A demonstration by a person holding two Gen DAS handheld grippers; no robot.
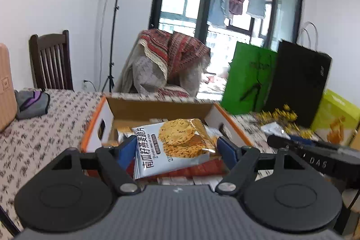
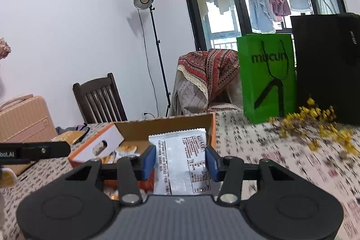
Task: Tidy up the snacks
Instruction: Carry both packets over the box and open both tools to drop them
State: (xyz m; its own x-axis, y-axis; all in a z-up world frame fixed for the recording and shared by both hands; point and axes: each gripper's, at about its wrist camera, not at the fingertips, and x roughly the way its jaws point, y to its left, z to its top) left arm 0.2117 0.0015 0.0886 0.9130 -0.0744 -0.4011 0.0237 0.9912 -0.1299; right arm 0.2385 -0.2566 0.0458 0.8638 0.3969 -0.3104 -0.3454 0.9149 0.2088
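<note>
The box (image 1: 155, 109) sat on the table (image 1: 45, 127) ahead of the left gripper (image 1: 177, 150), its flaps up, small packets inside. A cookie pack (image 1: 175, 143) lay tilted between the spread left fingers (image 1: 126, 150), over the box; whether it touched them I could not tell. The right gripper (image 2: 180, 161) clenched a white pack (image 2: 182, 163), back side showing, before the box. Beyond the right fingers stood a green bag (image 2: 267, 78), a black bag (image 2: 326, 64) and yellow flowers (image 2: 319, 123).
</note>
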